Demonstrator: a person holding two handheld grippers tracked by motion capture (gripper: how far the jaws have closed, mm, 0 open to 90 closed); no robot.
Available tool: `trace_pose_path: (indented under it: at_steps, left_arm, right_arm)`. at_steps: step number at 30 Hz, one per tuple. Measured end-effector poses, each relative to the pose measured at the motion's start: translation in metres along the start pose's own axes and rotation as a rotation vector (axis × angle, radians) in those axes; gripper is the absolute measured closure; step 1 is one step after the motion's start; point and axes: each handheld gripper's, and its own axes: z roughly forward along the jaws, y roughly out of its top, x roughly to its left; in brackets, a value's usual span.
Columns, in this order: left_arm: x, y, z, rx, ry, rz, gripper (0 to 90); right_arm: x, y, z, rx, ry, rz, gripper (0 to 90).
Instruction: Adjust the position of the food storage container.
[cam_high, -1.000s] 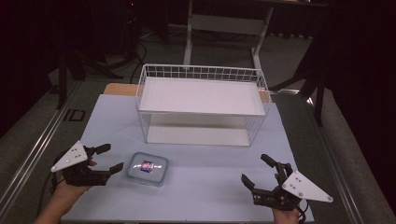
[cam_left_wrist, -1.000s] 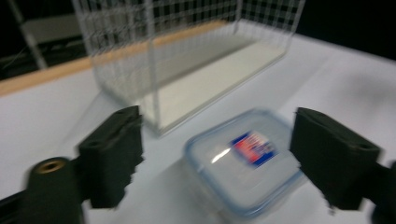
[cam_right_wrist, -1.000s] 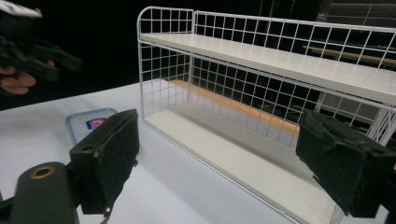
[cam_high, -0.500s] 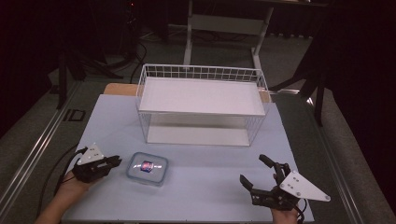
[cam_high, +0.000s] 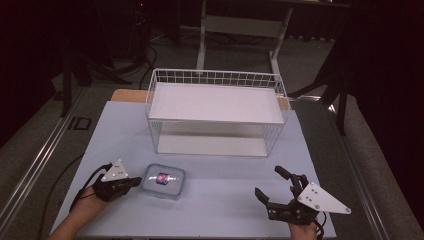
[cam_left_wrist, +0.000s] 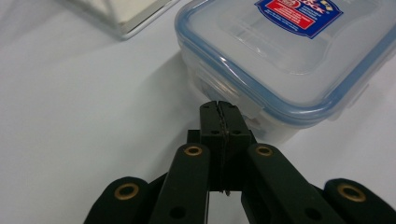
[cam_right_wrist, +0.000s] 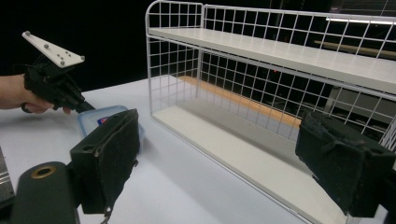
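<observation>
The clear food container (cam_high: 164, 181) lies on the bench (cam_high: 225, 165) in front of the wire rack (cam_high: 216, 112). The left tongs (cam_high: 135, 182), jaws pressed together on nothing, point at its near end latch; the right tongs (cam_high: 272, 186), jaws apart, sit well away.

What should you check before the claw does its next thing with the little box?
1. Lid sits flat on the plastic box: ok.
2. Left gripper shut, tips at the box's side latch: ok.
3. Latch actually caught between the tips: cannot tell.
4. Right gripper open and well away from the box: ok.
5. Wire rack has free space on its top shelf and bottom shelf: ok.
6. Box lies flat on the table: ok.
</observation>
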Motion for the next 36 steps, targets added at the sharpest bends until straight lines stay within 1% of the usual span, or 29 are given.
trace_pose_path:
  at_steps: [1,2,3,4,6,11,14,15,16,18,19,21,22,27,28,30,34,35,36]
  left_arm:
    - [-0.002,0.003,0.003,0.000,-0.018,-0.006,90.0]
    - [-0.006,0.006,0.007,0.008,-0.024,0.007,90.0]
    - [-0.009,0.009,0.011,0.012,-0.031,0.010,90.0]
    - [-0.011,0.012,0.014,0.011,-0.049,0.010,90.0]
    - [-0.015,0.018,0.021,0.009,-0.054,0.023,90.0]
    - [-0.022,0.033,0.036,0.007,-0.064,0.018,90.0]
    - [-0.025,0.039,0.045,0.016,-0.084,0.024,90.0]
    - [-0.027,0.041,0.049,0.017,-0.099,0.019,90.0]
    - [-0.029,0.043,0.051,0.017,-0.097,0.024,90.0]
    - [-0.031,0.046,0.054,0.009,-0.125,0.016,90.0]
    - [-0.032,0.048,0.056,0.009,-0.125,0.016,90.0]
    - [-0.034,0.050,0.059,0.003,-0.155,0.007,90.0]
    - [-0.036,0.052,0.061,0.004,-0.157,0.003,90.0]
    - [-0.047,0.059,0.066,0.009,-0.168,0.033,90.0]
    - [-0.048,0.061,0.068,0.009,-0.166,0.033,90.0]
    - [-0.050,0.063,0.072,0.004,-0.180,0.024,90.0]
    - [-0.054,0.070,0.079,-0.002,-0.201,0.022,90.0]
    - [-0.055,0.071,0.081,-0.006,-0.212,0.014,90.0]
    - [-0.056,0.072,0.083,-0.008,-0.213,0.014,90.0]
  right_arm:
    - [0.000,0.000,0.000,0.000,0.000,0.000,13.8]
    - [-0.001,-0.001,0.001,0.004,0.004,0.005,13.8]
    - [-0.001,-0.001,0.001,0.004,0.004,0.005,13.8]
    - [-0.001,-0.001,0.002,0.010,0.009,0.007,13.8]
    - [0.000,-0.001,0.002,0.009,0.012,0.006,13.8]
    - [0.000,-0.002,0.003,0.015,0.022,0.003,13.8]
    - [0.001,-0.003,0.004,0.023,0.029,0.003,13.8]
    - [0.001,-0.003,0.005,0.024,0.033,0.003,13.9]
    - [0.001,-0.003,0.005,0.024,0.033,0.003,13.8]
    - [0.000,-0.003,0.005,0.025,0.035,0.004,13.8]
    - [0.000,-0.004,0.005,0.026,0.034,0.003,13.8]
    - [0.000,-0.004,0.005,0.025,0.035,0.006,13.8]
    - [0.000,-0.004,0.005,0.026,0.035,0.005,13.9]
    - [0.001,-0.004,0.007,0.029,0.045,-0.015,14.0]
    - [0.001,-0.004,0.008,0.031,0.049,-0.018,14.1]
    - [0.001,-0.005,0.009,0.039,0.054,-0.026,14.1]
    - [0.003,-0.005,0.011,0.046,0.057,-0.034,14.1]
    - [0.003,-0.006,0.011,0.051,0.051,-0.042,14.1]
    - [0.004,-0.006,0.010,0.053,0.042,-0.049,14.2]
